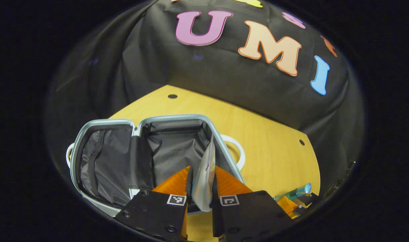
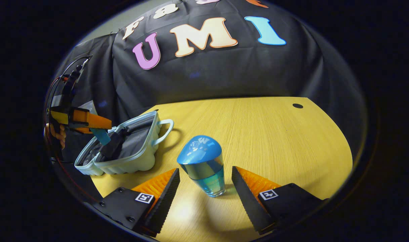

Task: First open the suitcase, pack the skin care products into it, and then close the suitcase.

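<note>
On the wooden table (image 2: 275, 134), the open suitcase (image 1: 123, 158) lies at the left, the left gripper (image 1: 202, 188) clamped on a silvery sachet (image 1: 204, 178) over it, while the right gripper (image 2: 206, 185) stands spread around the upright blue bottle (image 2: 202, 164).

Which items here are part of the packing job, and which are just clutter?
Part of the job:
- suitcase, open on the table
- silver sachet, clamped in the left gripper above the suitcase
- blue-capped bottle, upright between the open fingers of the right gripper, not touched

Just there:
- wooden table; no stray items on it
</note>
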A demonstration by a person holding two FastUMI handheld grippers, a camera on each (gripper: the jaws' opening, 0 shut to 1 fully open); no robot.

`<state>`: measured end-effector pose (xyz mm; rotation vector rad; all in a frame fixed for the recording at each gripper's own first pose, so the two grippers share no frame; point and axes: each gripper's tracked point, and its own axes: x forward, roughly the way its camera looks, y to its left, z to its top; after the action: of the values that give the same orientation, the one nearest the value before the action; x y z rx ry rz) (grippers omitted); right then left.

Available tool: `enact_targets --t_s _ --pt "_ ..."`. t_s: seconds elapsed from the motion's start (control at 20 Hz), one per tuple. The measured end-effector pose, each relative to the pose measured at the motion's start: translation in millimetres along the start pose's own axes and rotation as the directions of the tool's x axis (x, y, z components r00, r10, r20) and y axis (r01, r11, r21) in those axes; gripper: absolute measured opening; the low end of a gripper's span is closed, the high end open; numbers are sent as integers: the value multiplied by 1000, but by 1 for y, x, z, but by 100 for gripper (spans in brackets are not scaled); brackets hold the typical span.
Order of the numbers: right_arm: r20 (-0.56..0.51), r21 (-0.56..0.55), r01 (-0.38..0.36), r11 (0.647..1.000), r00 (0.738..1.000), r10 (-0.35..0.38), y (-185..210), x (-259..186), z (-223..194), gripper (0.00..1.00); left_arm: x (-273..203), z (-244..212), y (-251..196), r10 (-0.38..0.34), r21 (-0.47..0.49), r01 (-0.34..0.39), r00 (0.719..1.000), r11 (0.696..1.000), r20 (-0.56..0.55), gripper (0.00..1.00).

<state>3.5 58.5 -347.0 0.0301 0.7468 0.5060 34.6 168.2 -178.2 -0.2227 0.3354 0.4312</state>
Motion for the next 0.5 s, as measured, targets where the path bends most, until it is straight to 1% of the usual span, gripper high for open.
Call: enact_targets --t_s 0.05,0.1,0.15,0.2,0.25,0.3,0.4,0.45,0.5 --pt "-4 -16 9 1000 1000 -9 -1 2 -3 97 3 -9 2 -2 -6 2 999 1000 -37 22" --pt "-1 -31 17 999 1000 -17 -1 4 -2 91 6 -16 6 2 -6 -2 998 1000 -69 22" --pt "1 -49 29 998 1000 -29 -2 4 -4 82 8 -20 9 2 1 -2 996 1000 -84 22" --pt "-1 -60 36 998 999 -36 -2 5 -4 80 11 -23 11 7 10 -6 995 1000 -96 22" --pt "-1 -65 43 997 999 -44 -5 7 -5 61 12 -29 14 10 19 -8 993 1000 -116 22" --pt "-1 -64 49 997 999 -49 -6 8 -6 55 16 -35 17 12 20 -10 990 1000 -142 22" --pt "6 -80 51 995 999 -50 -5 8 -3 51 20 -51 23 14 6 -13 977 1000 -211 22" --pt "7 -94 53 994 999 -53 -5 9 -3 52 22 -56 25 15 -4 -16 971 1000 -237 22" --pt "5 -100 57 993 998 -57 -4 9 -3 49 25 -61 27 12 -16 -16 966 1000 -258 22"
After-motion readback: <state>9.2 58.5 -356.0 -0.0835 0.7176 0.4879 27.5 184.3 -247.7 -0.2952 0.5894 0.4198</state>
